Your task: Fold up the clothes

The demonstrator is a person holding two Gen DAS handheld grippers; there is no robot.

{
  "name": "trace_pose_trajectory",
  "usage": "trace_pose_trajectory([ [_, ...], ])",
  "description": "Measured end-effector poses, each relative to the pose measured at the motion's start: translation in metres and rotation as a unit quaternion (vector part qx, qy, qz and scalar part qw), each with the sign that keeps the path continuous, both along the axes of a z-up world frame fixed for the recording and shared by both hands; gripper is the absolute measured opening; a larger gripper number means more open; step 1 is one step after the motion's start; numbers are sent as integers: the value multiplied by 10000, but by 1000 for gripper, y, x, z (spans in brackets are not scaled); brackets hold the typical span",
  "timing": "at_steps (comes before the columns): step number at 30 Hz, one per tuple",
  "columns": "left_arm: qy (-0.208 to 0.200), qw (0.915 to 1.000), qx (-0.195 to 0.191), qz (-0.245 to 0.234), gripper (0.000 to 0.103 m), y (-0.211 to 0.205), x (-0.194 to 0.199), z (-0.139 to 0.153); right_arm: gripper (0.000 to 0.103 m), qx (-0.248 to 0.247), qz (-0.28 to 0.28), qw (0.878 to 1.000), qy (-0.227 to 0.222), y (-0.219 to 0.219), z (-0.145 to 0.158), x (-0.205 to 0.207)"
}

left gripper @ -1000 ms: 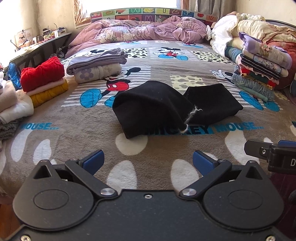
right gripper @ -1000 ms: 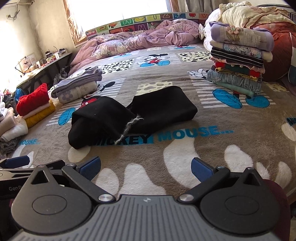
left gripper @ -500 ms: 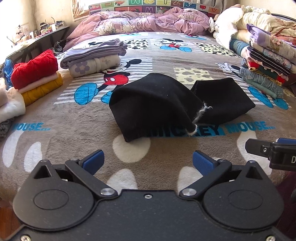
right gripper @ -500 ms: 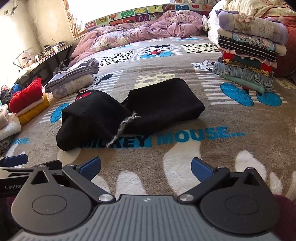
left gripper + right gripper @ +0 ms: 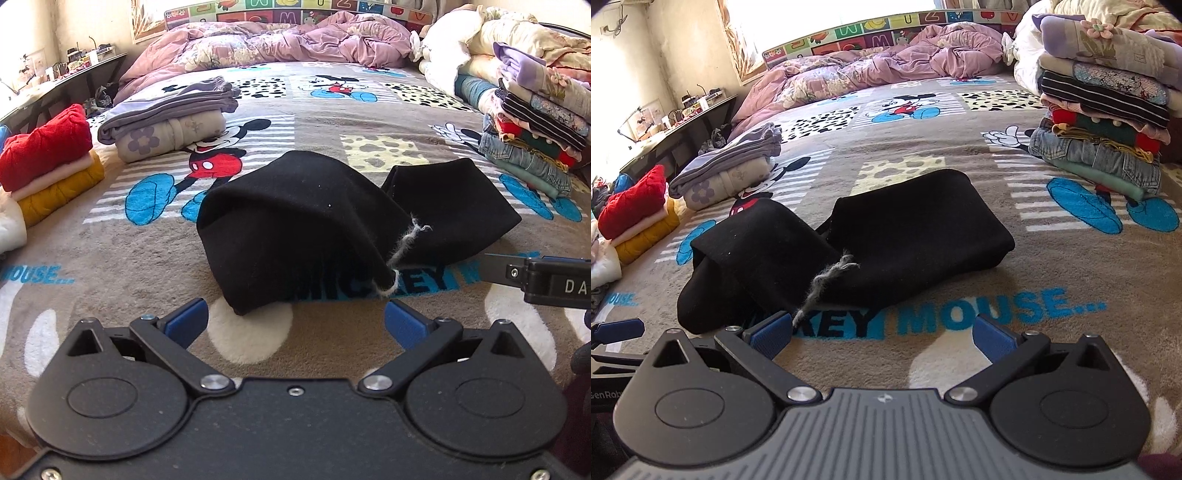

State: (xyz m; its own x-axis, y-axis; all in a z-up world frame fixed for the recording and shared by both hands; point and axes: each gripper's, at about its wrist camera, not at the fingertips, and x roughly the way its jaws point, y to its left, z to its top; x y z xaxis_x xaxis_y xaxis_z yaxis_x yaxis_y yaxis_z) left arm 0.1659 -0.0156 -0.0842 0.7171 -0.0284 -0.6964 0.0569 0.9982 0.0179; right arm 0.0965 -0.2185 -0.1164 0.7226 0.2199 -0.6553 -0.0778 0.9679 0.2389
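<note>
Left gripper [image 5: 293, 319]: jaws held wide apart, nothing gripped between the blue pads [image 5: 184, 321]; held low and aimed forward. Right gripper [image 5: 882, 334]: jaws likewise spread wide, nothing clamped between them. The two grippers are held side by side, each seen at the edge of the other's view.
</note>
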Motion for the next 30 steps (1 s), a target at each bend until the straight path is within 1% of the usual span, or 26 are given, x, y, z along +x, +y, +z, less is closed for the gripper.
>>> trace_pose_trajectory([
  [3, -107, 9999, 53, -124, 103, -3, 8, -4, 103, -10, -53, 10000, -62, -4, -5, 13],
  [6, -252, 9985, 155, -452, 103, -6, 15, -13, 103, -29, -118, 9998, -168, -7, -9, 27],
  [7, -299, 9977, 205, -576, 103, -6, 17, -16, 103, 43, -131, 9997, -213, -9, -12, 29],
  [10, -531, 9940, 603, -746, 103, -5, 19, -26, 103, 259, -168, 9989, -347, -16, -21, 35],
  [13, -573, 9893, 1047, -838, 103, -3, 24, -32, 103, 419, -147, 9985, -330, -21, -31, 42],
  [14, -613, 9880, 1133, -858, 103, -2, 24, -32, 103, 484, -123, 9983, -303, -22, -34, 44],
  [17, -742, 9827, 1381, -989, 103, 1, 25, -34, 103, 877, -91, 9950, -469, -26, -35, 47],
  [19, -931, 9742, 1721, -1124, 103, -3, 23, -37, 103, 1122, 13, 9926, -461, -30, -36, 51],
  [20, -1041, 9682, 1919, -1224, 103, -6, 22, -39, 103, 1136, 28, 9925, -446, -30, -37, 53],
  [22, -1291, 9541, 2273, -1461, 100, -11, 18, -43, 103, 1110, 46, 9929, -414, -32, -37, 56],
  [24, -1522, 9385, 2533, -1783, 94, -16, 14, -46, 103, 1092, 9, 9930, -456, -36, -37, 57],
  [25, -1617, 9313, 2624, -1941, 94, -17, 13, -48, 103, 1120, -35, 9925, -486, -39, -37, 56],
  [26, -1679, 9258, 2670, -2084, 91, -19, 13, -49, 103, 1193, -54, 9917, -475, -41, -38, 57],
  [27, -1726, 9207, 2707, -2219, 86, -20, 13, -51, 103, 1268, -74, 9908, -461, -44, -39, 57],
  [28, -1780, 9151, 2769, -2331, 82, -22, 14, -52, 103, 1356, -96, 9898, -428, -47, -40, 58],
  [30, -1846, 9054, 2927, -2461, 80, -24, 17, -56, 103, 1472, -135, 9884, -357, -50, -43, 59],
])
